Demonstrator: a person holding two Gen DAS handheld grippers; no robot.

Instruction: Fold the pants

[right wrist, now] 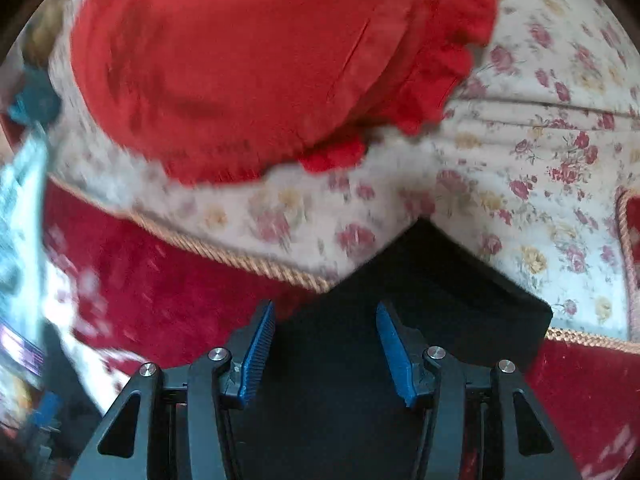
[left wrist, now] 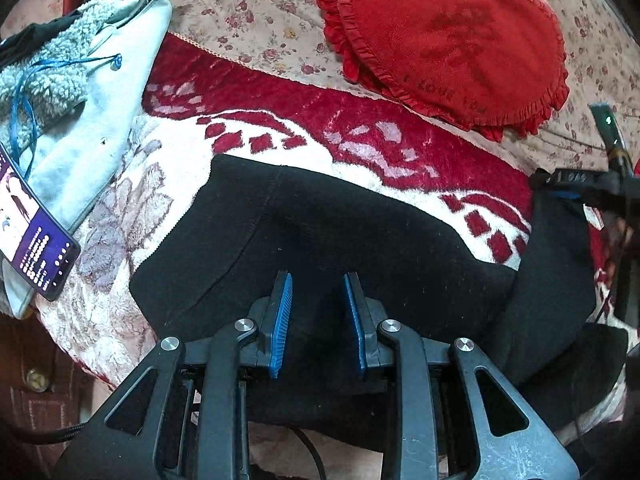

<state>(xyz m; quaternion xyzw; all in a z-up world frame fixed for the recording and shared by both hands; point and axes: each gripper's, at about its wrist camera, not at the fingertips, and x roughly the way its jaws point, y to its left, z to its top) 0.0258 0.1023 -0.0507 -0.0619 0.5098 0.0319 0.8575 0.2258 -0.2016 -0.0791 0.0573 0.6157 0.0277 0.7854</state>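
Black pants (left wrist: 360,232) lie spread on a red and white blanket (left wrist: 248,128); one leg runs off to the right (left wrist: 556,280). My left gripper (left wrist: 318,280) points down at the near part of the pants. Its blue pads stand a little apart with a bunch of black cloth gripped between them. In the right wrist view my right gripper (right wrist: 326,310) hangs over a folded corner of the pants (right wrist: 460,292). Its jaws stand wide and the pads do not touch the cloth. The right tool's black body (left wrist: 576,184) shows at the right edge of the left wrist view.
A red frilled heart cushion (left wrist: 448,36) lies on a floral sheet (left wrist: 256,12) behind the blanket. At the left are a grey fleece-lined jacket (left wrist: 100,100) and a lit phone (left wrist: 32,228). A gold cord edge (right wrist: 240,256) separates the sheet from the blanket. A black cable (left wrist: 308,452) runs under my left gripper.
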